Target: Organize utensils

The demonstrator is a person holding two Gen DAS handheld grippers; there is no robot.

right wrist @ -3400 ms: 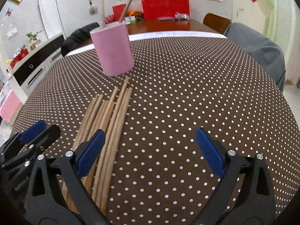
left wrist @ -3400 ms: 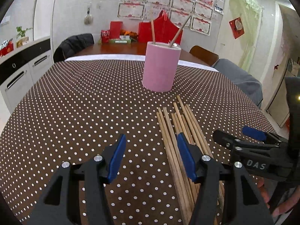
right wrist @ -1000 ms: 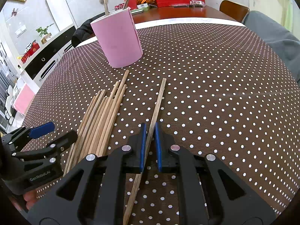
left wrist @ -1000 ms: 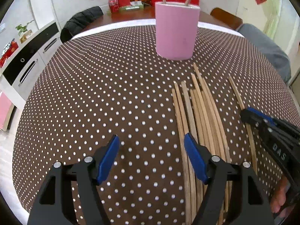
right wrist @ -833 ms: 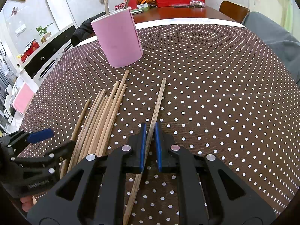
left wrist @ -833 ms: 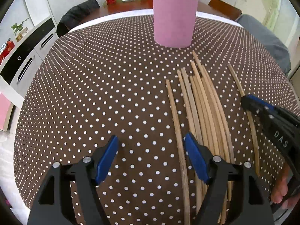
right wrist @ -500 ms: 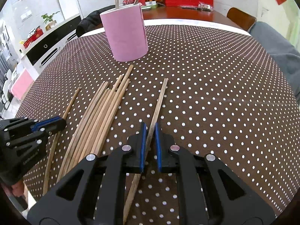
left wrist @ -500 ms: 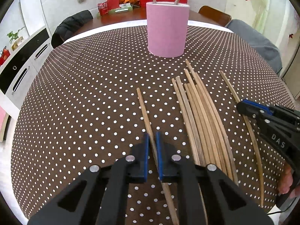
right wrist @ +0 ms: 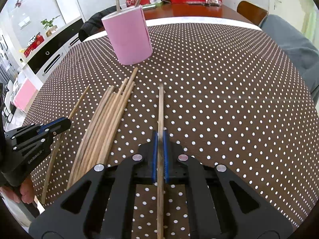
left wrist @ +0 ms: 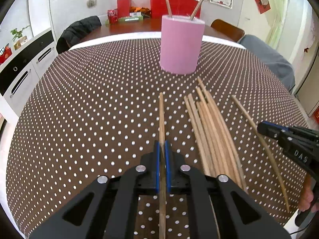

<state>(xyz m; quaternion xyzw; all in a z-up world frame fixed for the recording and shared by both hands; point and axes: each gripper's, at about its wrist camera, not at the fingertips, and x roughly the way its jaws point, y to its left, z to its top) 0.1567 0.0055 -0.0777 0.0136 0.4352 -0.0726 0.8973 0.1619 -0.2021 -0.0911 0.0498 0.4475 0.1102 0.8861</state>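
Left wrist view gives you the widest thing first: the brown polka-dot tablecloth [left wrist: 83,107] covering the table, with the pink cylindrical holder [left wrist: 181,45] standing upright at its far side, two chopsticks already poking out of its top. Between that holder and you lies the loose bundle of chopsticks [left wrist: 211,131], flat on the cloth and fanned slightly (their near ends run under your tool). Your left gripper [left wrist: 162,159] has its blue pads pressed together on a single chopstick [left wrist: 161,117], which points straight ahead toward the holder and sits just left of the bundle. Off to the right edge you can see your other tool's nose beside a lone stick.

From the right wrist view, your right gripper [right wrist: 160,151] is likewise clamped on its own chopstick [right wrist: 160,107], just right of the bundle, with the holder up and to the left of it.
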